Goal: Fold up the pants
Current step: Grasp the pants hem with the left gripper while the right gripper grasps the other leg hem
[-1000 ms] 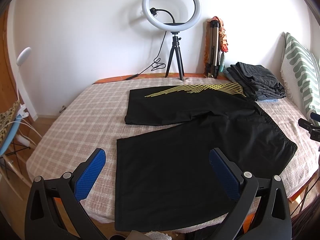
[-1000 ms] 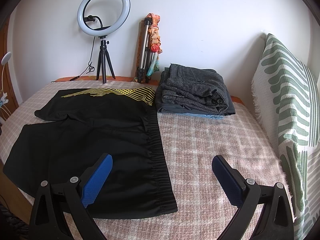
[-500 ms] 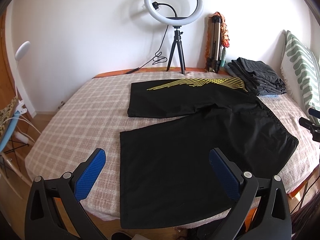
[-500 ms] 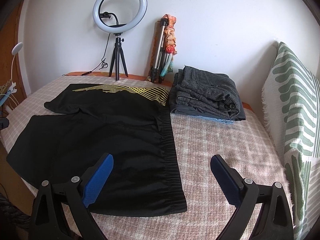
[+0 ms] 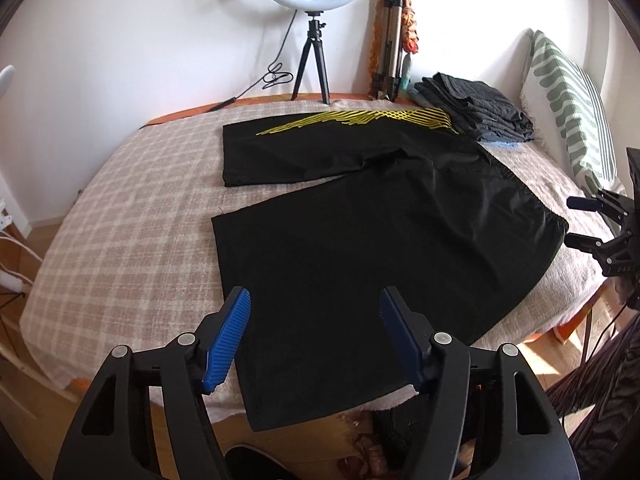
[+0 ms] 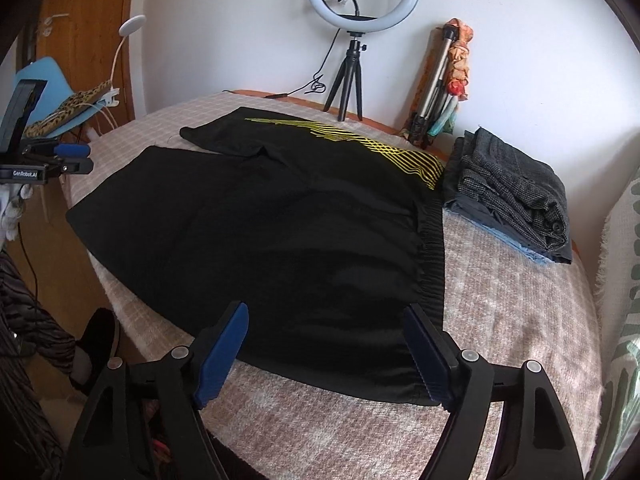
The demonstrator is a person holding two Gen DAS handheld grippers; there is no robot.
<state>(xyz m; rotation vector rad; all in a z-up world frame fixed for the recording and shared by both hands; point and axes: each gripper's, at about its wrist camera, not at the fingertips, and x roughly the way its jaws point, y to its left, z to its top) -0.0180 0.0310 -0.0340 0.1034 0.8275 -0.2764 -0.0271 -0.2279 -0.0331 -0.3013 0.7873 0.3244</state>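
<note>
Black shorts with yellow stripes on the far leg lie flat on a checked bed cover. The near leg's hem hangs over the bed's front edge. My left gripper is open and empty, hovering above the near leg's hem. The shorts also show in the right wrist view, waistband to the right. My right gripper is open and empty above the near waistband corner. The left gripper shows at the left edge of the right wrist view. The right gripper shows at the right edge of the left wrist view.
A pile of folded dark clothes lies at the back right of the bed. A ring light on a tripod and a folded tripod stand against the wall. A green-striped pillow is at the right. A chair stands left.
Both grippers have moved closer to the shorts. The left one now hangs over the near leg's hem. The right one has swung left over the waistband corner. Both stay open.
</note>
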